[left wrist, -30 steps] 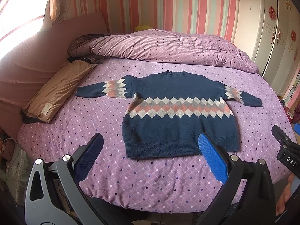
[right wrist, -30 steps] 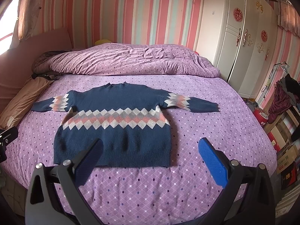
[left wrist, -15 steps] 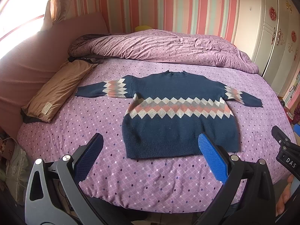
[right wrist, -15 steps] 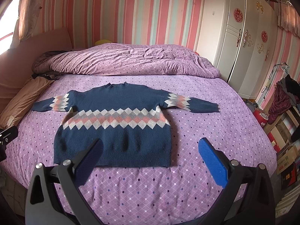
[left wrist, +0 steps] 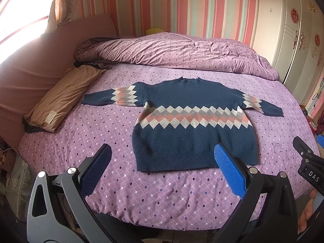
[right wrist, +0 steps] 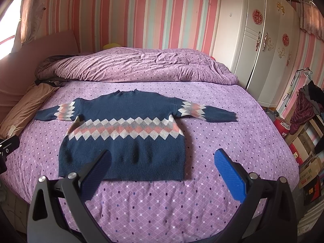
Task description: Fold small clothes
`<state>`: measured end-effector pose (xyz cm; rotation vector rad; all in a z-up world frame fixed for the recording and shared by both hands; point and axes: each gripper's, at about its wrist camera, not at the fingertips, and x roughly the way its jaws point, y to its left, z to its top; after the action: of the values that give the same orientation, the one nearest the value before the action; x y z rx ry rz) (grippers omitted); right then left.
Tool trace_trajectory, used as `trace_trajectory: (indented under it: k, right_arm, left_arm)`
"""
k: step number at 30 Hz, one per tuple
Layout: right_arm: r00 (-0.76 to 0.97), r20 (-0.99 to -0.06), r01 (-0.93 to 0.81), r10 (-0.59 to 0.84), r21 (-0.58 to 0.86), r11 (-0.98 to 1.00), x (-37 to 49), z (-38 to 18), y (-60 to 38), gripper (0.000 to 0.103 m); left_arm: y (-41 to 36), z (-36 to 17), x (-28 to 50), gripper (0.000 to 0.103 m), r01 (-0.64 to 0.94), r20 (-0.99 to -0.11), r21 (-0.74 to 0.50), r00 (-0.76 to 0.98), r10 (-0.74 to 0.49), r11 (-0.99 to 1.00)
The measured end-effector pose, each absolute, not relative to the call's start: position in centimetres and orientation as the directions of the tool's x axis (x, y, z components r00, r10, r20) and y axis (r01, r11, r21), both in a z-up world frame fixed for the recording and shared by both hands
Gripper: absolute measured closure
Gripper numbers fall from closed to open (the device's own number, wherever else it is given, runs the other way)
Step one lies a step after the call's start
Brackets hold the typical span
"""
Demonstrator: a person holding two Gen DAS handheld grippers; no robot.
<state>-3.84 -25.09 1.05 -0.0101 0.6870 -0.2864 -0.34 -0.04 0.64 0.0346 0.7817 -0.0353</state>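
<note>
Daylight pours in from the window (left wrist: 22,20) at the upper left, blown out to white glare (no detail survives there), and the room is evenly bright with soft shadows. Fisheye distortion bends the striped wall (right wrist: 141,20) and darkens the corners; focus stays sharp.

Purple bed (left wrist: 113,133) with sweater (left wrist: 192,125), pillow (left wrist: 62,99), duvet (left wrist: 182,50)

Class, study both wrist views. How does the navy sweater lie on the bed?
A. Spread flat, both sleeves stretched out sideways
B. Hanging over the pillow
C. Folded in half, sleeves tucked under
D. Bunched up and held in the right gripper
A: the sweater lies flat on the bed with a sleeve out to each side, and both the left gripper and the right gripper are open and empty.
</note>
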Motion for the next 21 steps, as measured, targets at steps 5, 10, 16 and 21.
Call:
trace_trajectory:
  k: [5,10,16,21]
  right_arm:
    - [0.736,-0.624,0.255,-0.262,-0.103,0.961,-3.87,1.32,-25.16,0.001]
    - [0.739,-0.621,0.253,-0.262,-0.105,0.962,-3.75,1.03,-24.67,0.001]
    - [0.74,-0.62,0.251,-0.261,-0.106,0.962,-3.69,1.26,-24.51,0.001]
    - [0.741,-0.618,0.251,-0.262,-0.107,0.962,-3.7,1.35,-24.36,0.001]
  left_arm:
    - [-0.03,0.65,-0.37,0.003,0.044,-0.704,0.018,0.71,-0.018,0.999]
    - [0.1,0.89,-0.41,0.003,0.042,-0.701,0.014,0.713,-0.02,0.999]
    - [0.37,1.14,-0.67,0.003,0.039,-0.697,0.013,0.717,-0.019,0.999]
    - [0.33,1.02,-0.74,0.003,0.04,-0.697,0.013,0.717,-0.02,0.999]
